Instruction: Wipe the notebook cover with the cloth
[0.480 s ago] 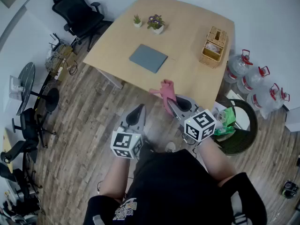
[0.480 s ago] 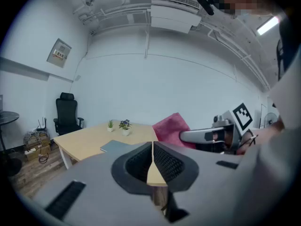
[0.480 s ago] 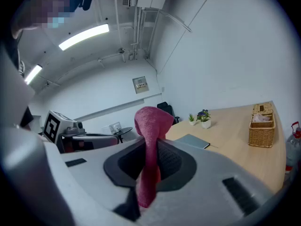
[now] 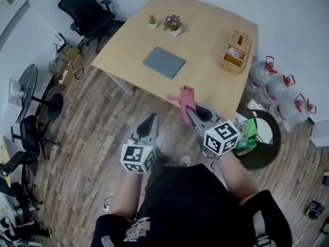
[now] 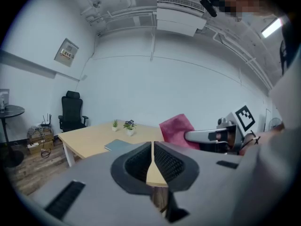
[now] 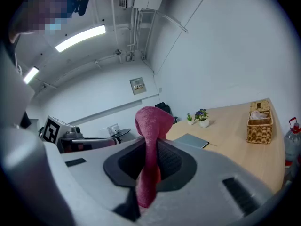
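A grey-blue notebook (image 4: 164, 62) lies flat near the middle of the light wooden table (image 4: 205, 35); it also shows as the notebook (image 6: 191, 141) in the right gripper view and the notebook (image 5: 118, 144) in the left gripper view. My right gripper (image 4: 188, 111) is shut on a pink cloth (image 4: 185, 100), held upright just off the table's near edge. The cloth (image 6: 150, 140) stands between the jaws. My left gripper (image 4: 151, 118) is shut and holds nothing, lower left of the right one, over the floor.
Two small potted plants (image 4: 165, 23) stand at the table's far side. A wicker basket (image 4: 235, 51) sits at its right. A black office chair (image 4: 85, 10) is at the far left, water bottles (image 4: 280, 89) and a bin (image 4: 262, 138) at the right.
Both grippers have edged slightly forward toward the table, the right one carrying the pink cloth. Nothing was let go or taken hold of.
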A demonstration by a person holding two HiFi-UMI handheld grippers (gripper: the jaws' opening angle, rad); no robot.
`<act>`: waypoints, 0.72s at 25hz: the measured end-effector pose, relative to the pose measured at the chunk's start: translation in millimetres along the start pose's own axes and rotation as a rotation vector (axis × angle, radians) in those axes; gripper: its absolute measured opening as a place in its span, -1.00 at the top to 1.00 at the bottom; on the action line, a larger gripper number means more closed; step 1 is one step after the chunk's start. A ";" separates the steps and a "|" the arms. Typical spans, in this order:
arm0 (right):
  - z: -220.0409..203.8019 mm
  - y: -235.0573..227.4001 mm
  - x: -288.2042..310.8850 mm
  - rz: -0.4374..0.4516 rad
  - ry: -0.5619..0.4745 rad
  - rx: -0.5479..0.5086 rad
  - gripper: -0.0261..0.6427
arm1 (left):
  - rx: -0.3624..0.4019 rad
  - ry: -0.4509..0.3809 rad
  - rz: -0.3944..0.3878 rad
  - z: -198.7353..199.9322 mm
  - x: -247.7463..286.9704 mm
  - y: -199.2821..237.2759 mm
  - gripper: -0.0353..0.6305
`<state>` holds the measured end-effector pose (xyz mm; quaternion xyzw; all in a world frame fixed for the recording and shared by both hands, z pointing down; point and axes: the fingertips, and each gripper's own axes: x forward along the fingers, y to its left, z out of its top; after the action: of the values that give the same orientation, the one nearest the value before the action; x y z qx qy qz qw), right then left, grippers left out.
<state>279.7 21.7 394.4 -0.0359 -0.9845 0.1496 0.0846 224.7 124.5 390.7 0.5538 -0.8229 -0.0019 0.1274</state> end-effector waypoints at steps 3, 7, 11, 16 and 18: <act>0.2 0.2 1.7 -0.011 0.007 0.001 0.75 | -0.021 -0.002 0.004 -0.3 -1.9 7.3 0.85; 0.3 2.8 10.6 -0.021 0.013 0.012 0.75 | -0.030 0.003 0.001 -1.0 -2.4 19.3 0.84; -0.5 5.8 28.0 -0.032 0.024 0.019 0.75 | -0.038 0.014 -0.016 -3.4 1.2 36.3 0.59; -0.7 11.6 58.7 -0.052 0.039 0.031 0.75 | -0.042 0.043 -0.041 -5.4 7.0 66.7 0.39; -1.0 13.7 72.7 -0.062 0.044 0.038 0.75 | -0.042 0.054 -0.055 -6.8 9.9 80.2 0.35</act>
<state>209.1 42.1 402.5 -0.0073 -0.9800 0.1647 0.1115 149.6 147.5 410.9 0.5731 -0.8034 -0.0077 0.1612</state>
